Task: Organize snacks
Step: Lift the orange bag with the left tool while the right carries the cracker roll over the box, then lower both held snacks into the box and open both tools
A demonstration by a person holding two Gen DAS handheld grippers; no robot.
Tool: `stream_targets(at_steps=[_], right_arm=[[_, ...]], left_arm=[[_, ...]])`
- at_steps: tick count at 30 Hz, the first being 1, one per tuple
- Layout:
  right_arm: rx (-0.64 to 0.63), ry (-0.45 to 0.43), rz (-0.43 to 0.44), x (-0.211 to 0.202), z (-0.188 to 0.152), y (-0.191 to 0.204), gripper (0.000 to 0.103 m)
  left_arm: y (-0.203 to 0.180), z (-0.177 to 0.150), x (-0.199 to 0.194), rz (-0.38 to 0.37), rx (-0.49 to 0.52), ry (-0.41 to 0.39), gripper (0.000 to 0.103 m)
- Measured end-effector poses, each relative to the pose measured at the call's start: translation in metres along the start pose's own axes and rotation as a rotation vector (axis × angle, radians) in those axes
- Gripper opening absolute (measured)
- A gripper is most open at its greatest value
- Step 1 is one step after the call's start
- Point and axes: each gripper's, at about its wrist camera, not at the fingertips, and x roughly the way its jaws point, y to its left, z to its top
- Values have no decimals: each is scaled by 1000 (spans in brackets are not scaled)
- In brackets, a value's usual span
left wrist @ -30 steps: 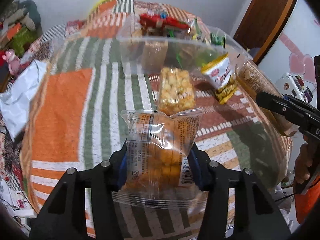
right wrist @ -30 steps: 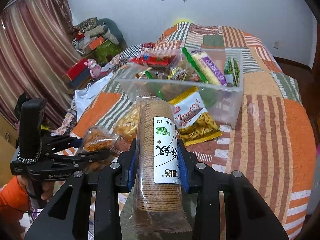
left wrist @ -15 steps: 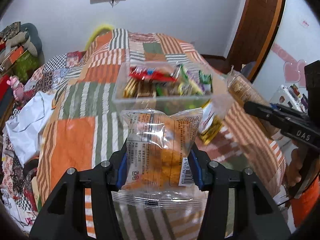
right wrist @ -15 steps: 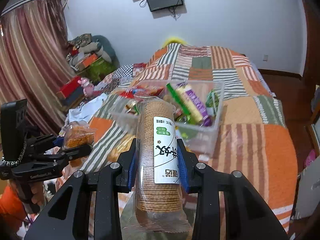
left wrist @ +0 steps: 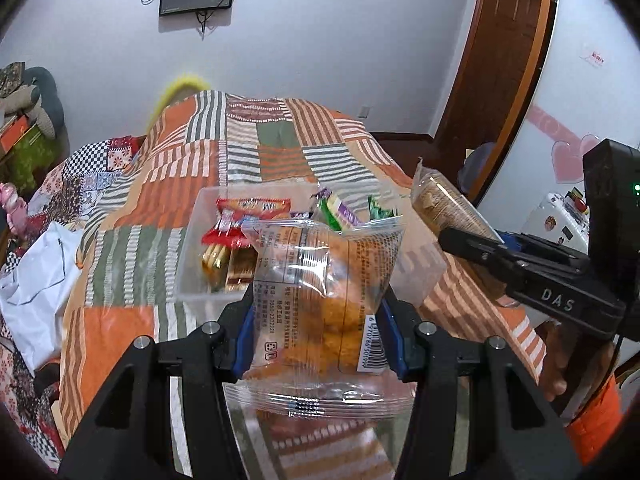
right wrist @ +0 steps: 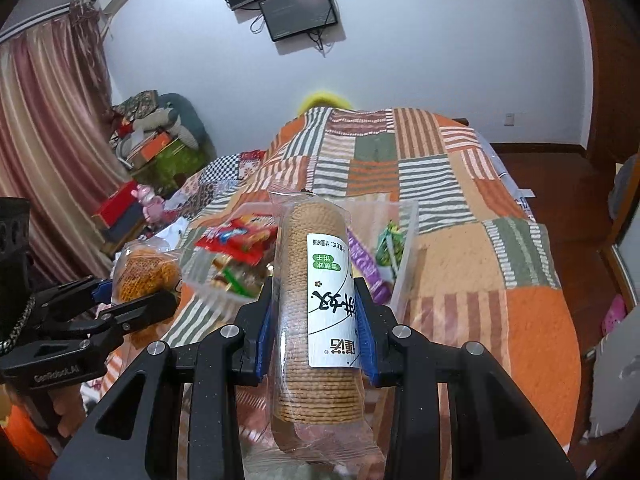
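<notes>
My left gripper (left wrist: pixel 320 334) is shut on a clear bag of orange fried snacks (left wrist: pixel 320 300), held above the quilt in front of the clear plastic bin (left wrist: pixel 188 264). The bag also shows in the right wrist view (right wrist: pixel 142 274). My right gripper (right wrist: pixel 316 340) is shut on a tall sleeve of round crackers (right wrist: pixel 316 308) with a white and green label; it shows at the right of the left wrist view (left wrist: pixel 444 210). The bin holds several snack packs, among them a red pack (left wrist: pixel 252 206) and a purple pack (right wrist: pixel 364 260).
The bin sits on a bed with an orange, green and white patchwork quilt (right wrist: pixel 500 280). A white sheet (left wrist: pixel 32 280) lies at the bed's left. Boxes and soft toys (right wrist: pixel 160 140) stand by the curtain. A wooden door (left wrist: pixel 500 60) is at the right.
Both grippers have risen and tilted up with their packs, so the bin now looks lower and farther and more of the wall and screens shows. The loose packs in front of the bin are out of sight.
</notes>
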Motion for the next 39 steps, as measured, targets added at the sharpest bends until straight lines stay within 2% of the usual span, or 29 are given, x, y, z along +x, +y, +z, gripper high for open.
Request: stream_targets(at_steps=[9,19,28,33,39], right_arm=[[9,-1,-19,21,14,-8,32],[7,10,-51,43,24,-18,32],[35,48,-54,70,28,-28,32],[32,55,-26,73,33,-25,32],[-26,40,-65,69,38,-17,32]], left_arm=[[-1,25,32,-17,-23,10,52],[2,45,75,3,-29,22,52],[9,61,104,19,-79,25,52],[16,67,119,48,-108,34,53],[19,67,122,46,-124,51,54]])
